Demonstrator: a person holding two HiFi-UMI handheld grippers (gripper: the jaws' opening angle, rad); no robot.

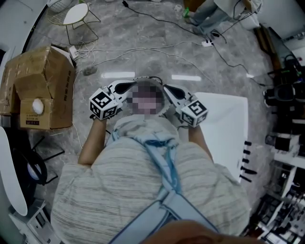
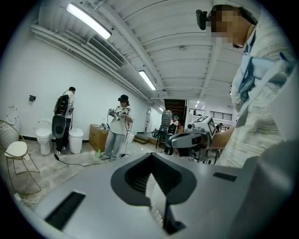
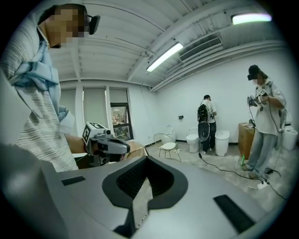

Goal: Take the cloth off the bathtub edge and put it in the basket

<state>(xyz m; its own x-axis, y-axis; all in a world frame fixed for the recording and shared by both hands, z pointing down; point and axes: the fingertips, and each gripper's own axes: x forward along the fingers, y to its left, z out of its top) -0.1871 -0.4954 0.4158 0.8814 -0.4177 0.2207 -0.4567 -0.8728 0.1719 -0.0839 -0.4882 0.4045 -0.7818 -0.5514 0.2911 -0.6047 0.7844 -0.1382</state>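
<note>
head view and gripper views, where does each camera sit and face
left gripper view: on the left gripper, looks past shut jaws to the toilet; striped shirt at right
right gripper view: on the right gripper, jaws shut, facing that toilet; shirt at left
head view: from the head, steeply down on shirt, both grippers, floor
shared: wire chair, all three

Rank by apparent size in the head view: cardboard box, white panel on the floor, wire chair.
Cardboard box and white panel: about alike, and the person hides part of the panel, so no ranking between them.
Wire chair: smallest.
</note>
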